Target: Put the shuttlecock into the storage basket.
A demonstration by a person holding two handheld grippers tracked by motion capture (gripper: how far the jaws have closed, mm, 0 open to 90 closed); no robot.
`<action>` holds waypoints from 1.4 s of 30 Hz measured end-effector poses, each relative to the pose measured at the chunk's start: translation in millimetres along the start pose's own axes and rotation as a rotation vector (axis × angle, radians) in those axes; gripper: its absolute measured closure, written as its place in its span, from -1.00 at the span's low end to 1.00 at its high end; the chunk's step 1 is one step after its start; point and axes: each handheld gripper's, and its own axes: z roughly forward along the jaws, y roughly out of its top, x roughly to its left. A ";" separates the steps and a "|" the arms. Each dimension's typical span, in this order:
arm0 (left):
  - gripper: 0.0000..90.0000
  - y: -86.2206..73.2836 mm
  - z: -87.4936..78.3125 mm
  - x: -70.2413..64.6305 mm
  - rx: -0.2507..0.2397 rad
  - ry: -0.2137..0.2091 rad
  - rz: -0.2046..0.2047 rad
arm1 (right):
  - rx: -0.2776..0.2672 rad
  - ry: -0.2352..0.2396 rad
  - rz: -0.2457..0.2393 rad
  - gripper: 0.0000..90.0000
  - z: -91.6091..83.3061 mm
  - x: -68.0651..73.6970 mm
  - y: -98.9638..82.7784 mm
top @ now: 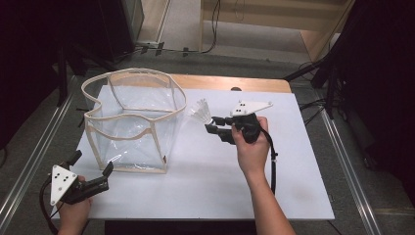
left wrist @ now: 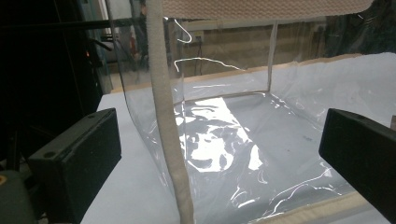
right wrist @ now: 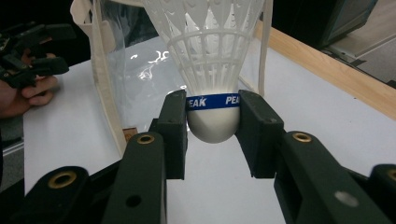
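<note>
White table [top: 293, 196]: one shuttlecock [right wrist: 212, 93] clamped in right fingers [right wrist: 173, 135], left fingers [left wrist: 77, 163] apart, one clear bag [top: 132, 122].

The shuttlecock [right wrist: 212, 70] looks like white plastic: a ribbed, slightly translucent skirt, a smooth matt cap and a glossy blue band. The bag [top: 132, 122] at its nine o'clock is clear, glossy, wrinkled film edged in rough woven cream cloth. The table [top: 220, 181] is matt white with a wooden edge. The right gripper [right wrist: 212, 135] is matt black plastic with brass-coloured eyelets.
</note>
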 end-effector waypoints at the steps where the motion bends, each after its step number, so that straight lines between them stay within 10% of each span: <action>1: -1.00 0.0 0.0 0.0 0.000 0.000 0.000 | -0.004 0.000 0.002 0.39 -0.3 -0.3 0.4; 42: -1.00 0.0 0.0 -0.6 -0.002 0.000 -0.001 | -0.105 0.015 -0.001 0.40 4.7 -2.1 37.5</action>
